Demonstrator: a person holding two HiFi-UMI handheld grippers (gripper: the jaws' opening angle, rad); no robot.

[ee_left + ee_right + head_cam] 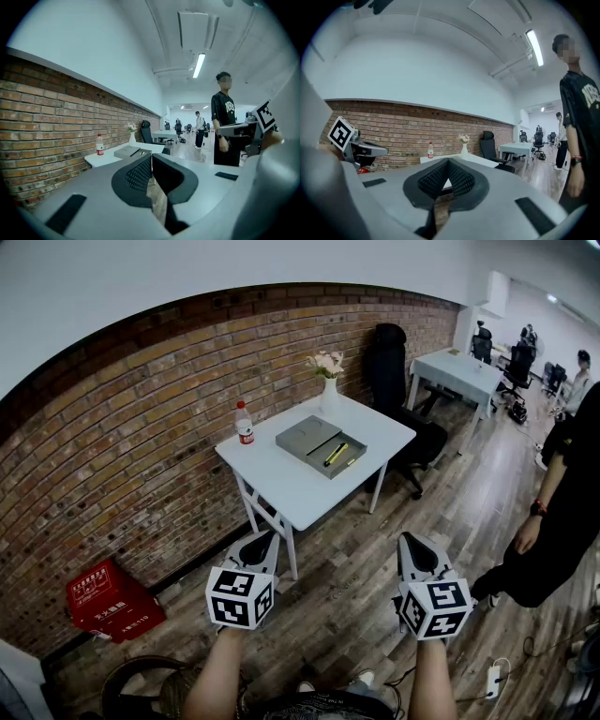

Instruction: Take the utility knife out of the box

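1. two grippers are held out side by side over the wooden floor: the left gripper [261, 542] and the right gripper [413, 546], each dipped only slightly below level.
2. the utility knife [336, 454] lies well ahead of both grippers, roughly midway between the lines they point along, and touches neither.
3. it is a slim yellow-and-black thing lying flat in the open half of the grey box [302, 436], near the box's right side as seen from the grippers.
4. its long axis runs on a slant — the near end towards the left gripper's side, the far end away and towards the right gripper's side. which end carries the blade is too small to tell.
5. the box sits on the white table [281, 486], with a red-capped bottle [245, 423] beyond the left gripper and a vase of flowers [329, 382] behind the box.
6. in the left gripper view the left gripper [151, 157] has its dark ribbed pads drawn together at the tips, with nothing between them.
7. in the right gripper view the right gripper [447, 163] looks the same — pads meeting at the tip, gripping nothing.
8. a person in black [561, 507] stands off to the right gripper's side, clear of the table.
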